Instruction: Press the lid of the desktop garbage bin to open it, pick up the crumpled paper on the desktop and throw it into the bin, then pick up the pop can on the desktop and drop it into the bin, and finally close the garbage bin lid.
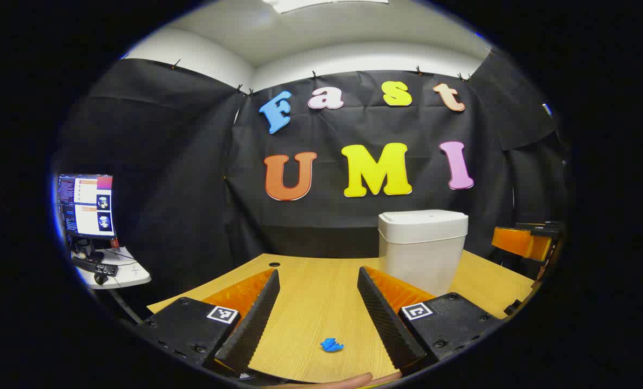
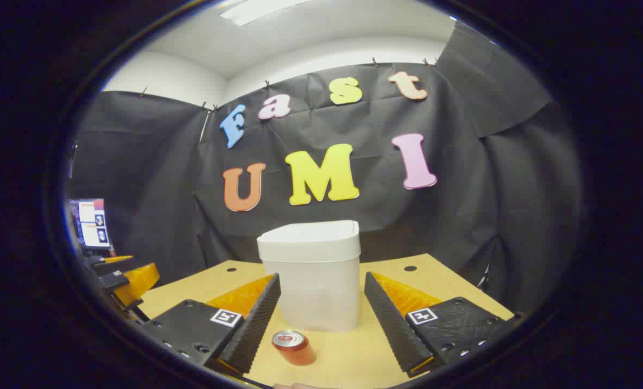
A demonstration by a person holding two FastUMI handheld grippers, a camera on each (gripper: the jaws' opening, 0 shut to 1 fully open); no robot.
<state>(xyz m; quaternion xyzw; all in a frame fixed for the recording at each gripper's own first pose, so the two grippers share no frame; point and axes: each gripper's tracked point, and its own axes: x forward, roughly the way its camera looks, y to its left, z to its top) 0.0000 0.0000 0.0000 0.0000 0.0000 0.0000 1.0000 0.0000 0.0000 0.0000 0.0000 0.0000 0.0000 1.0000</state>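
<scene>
Nearest the left gripper [image 1: 318,313], between its widely spread, empty fingers, a small crumpled blue paper [image 1: 331,344] lies on the wooden desktop [image 1: 310,286]. Between the right gripper [image 2: 321,319] and its equally wide, empty fingers stands a red pop can [image 2: 293,347], upright, just in front of the bin. Farther back on the desk sits the white desktop garbage bin [image 2: 311,281], its lid [image 2: 309,240] flat and closed; in the left gripper view the same bin [image 1: 422,248] stands off to the right. Off the table's left edge, a monitor [image 1: 86,205] sits on a side table.

Nothing looks started yet: the lid must be pressed first. The can stands so close to the bin that a low reach toward the lid could knock it over and send it rolling. An off-centre press might slide the light bin instead of releasing the lid. The paper is small and could slip out of a loose pinch.
</scene>
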